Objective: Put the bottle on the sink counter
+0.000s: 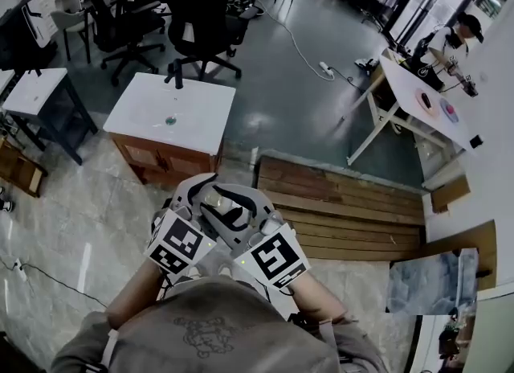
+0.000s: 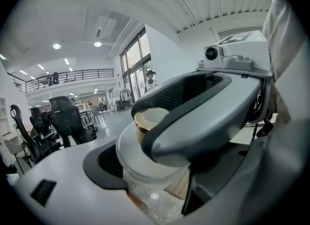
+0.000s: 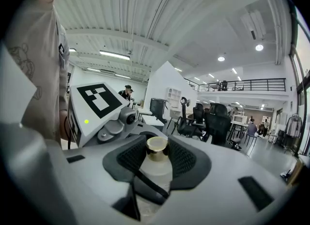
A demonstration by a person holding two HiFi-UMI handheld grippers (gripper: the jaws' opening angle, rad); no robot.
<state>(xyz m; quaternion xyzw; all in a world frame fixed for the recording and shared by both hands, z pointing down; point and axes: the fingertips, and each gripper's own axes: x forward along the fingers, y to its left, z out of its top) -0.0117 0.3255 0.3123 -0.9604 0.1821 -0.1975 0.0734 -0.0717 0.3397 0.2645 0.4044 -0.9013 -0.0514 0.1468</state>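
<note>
Close to the person's chest, both grippers meet around a translucent white bottle (image 1: 218,200) with a gold cap. In the right gripper view the cap (image 3: 157,146) sits between the dark pads, and my right gripper (image 3: 157,160) is shut on the bottle's neck. In the left gripper view the bottle (image 2: 154,118) stands upright with its wide body between the spread jaws of my left gripper (image 2: 155,183). The right gripper (image 2: 213,117) crosses over the bottle there. In the head view my left gripper (image 1: 199,196) is at the left and my right gripper (image 1: 242,209) at the right. No sink counter shows.
Ahead stands a white-topped wooden cabinet (image 1: 173,110) with a small green thing on it. A wooden platform (image 1: 345,202) lies to the right. Office chairs (image 1: 201,26) are further back, and a person works at a white table (image 1: 418,98) at the far right.
</note>
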